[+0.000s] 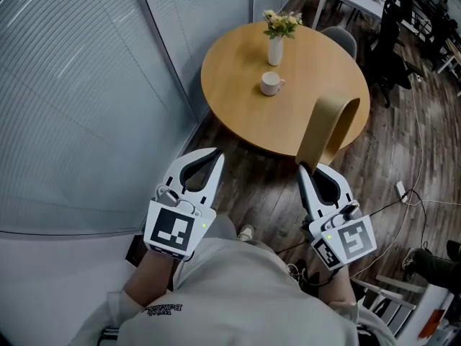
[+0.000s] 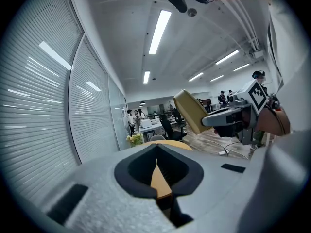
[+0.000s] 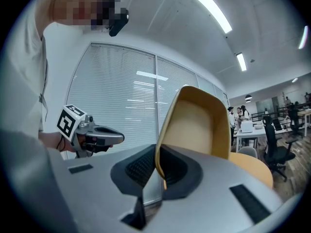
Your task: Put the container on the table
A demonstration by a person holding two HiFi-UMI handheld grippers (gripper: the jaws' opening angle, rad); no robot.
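Observation:
The container (image 1: 333,125) is a tan, rounded open tub, held tilted in the air over the near right edge of the round wooden table (image 1: 238,78). My right gripper (image 1: 302,168) is shut on its lower rim. In the right gripper view the container (image 3: 197,125) rises straight up from the right gripper (image 3: 159,152), its thin wall pinched between the jaws. My left gripper (image 1: 216,156) is shut with nothing in it, level with the right one and left of it, off the table's near edge. From the left gripper (image 2: 156,147) the container (image 2: 191,111) shows at the right.
A white vase of flowers (image 1: 275,49) and a white cup (image 1: 271,84) stand on the table's middle and far part. A glass wall with blinds (image 1: 86,85) runs along the left. A grey chair (image 1: 342,38), a black office chair (image 1: 392,49) and floor cables (image 1: 403,193) lie to the right.

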